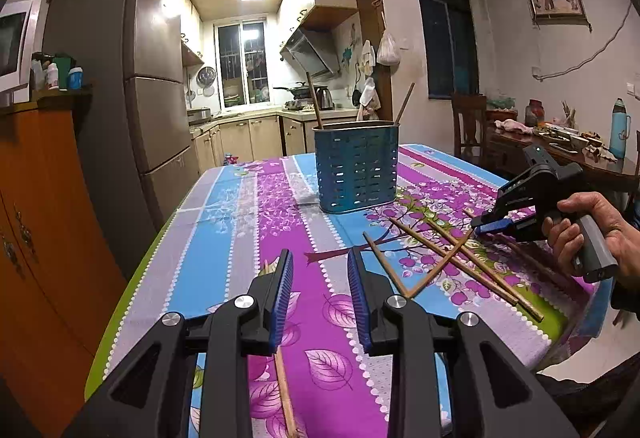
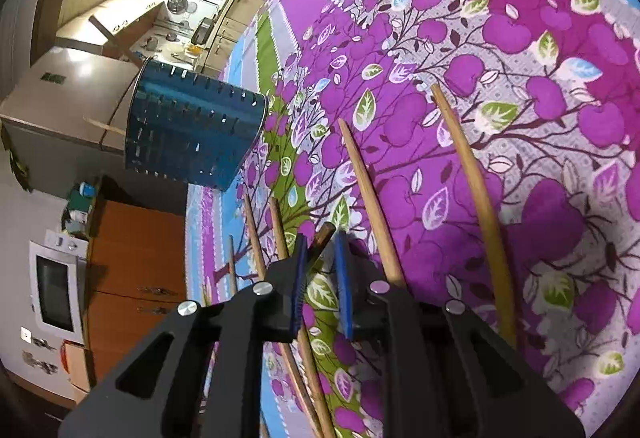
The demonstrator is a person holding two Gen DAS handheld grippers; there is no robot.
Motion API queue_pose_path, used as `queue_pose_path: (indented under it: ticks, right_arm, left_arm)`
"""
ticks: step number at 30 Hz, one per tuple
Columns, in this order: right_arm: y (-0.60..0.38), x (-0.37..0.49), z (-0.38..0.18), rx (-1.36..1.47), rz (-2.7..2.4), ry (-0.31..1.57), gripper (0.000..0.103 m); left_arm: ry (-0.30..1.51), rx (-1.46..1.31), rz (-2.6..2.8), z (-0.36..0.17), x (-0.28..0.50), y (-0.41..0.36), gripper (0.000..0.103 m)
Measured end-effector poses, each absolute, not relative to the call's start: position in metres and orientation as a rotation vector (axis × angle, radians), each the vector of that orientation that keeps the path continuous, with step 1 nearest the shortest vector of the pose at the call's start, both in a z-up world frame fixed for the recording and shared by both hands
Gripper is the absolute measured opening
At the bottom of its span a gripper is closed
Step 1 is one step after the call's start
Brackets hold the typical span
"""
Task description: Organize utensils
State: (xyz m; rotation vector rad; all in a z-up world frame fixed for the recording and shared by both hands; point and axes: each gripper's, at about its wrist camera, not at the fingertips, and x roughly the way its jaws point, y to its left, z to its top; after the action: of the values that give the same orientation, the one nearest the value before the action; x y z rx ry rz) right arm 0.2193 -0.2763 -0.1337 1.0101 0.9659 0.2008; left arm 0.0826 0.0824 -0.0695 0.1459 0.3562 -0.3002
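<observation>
A blue perforated utensil holder [image 1: 356,166] [image 2: 192,130] stands upright mid-table with two chopsticks [image 1: 314,98] in it. Several loose wooden chopsticks [image 1: 440,258] [image 2: 368,198] lie crossed on the floral tablecloth [image 1: 240,222]. My right gripper [image 1: 480,228] [image 2: 322,242], held by a hand [image 1: 600,226], is low over that pile and rolled on its side. A dark chopstick end [image 2: 325,232] sits between its blue pads, against one pad, with a gap to the other. My left gripper [image 1: 320,252] hovers open above the cloth with nothing between its pads; one chopstick [image 1: 285,382] lies beneath its left finger.
A tall fridge [image 1: 120,78] and an orange cabinet [image 1: 40,218] stand left of the table's green edge [image 1: 120,314]. A wooden chair [image 1: 468,126] and a cluttered side table [image 1: 568,142] are at the back right. The kitchen lies beyond the doorway.
</observation>
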Motion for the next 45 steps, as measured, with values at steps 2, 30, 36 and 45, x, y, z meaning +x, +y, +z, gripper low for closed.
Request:
queue_pose_path:
  ticks: [2,30,36,45]
  right_arm:
    - [-0.278,0.222,-0.135,1.02,0.2,0.96,0.01]
    - [-0.267,0.259,-0.131,1.091,0.183,0.988,0.021]
    - [-0.261,0.258,-0.126,1.055,0.182,0.981,0.007]
    - [-0.23,0.233,-0.058,1.005,0.381,0.863,0.005]
  left_arm:
    - [0.359,0.15,-0.3,-0.071,0.083,0.081,0.03]
    - [0.367,0.262,-0.299,-0.089,0.071,0.062,0.038]
    - [0.366,0.276,-0.299,-0.092,0.07,0.062,0.042]
    - [0.343,0.284,-0.297,-0.087,0.07,0.068,0.045]
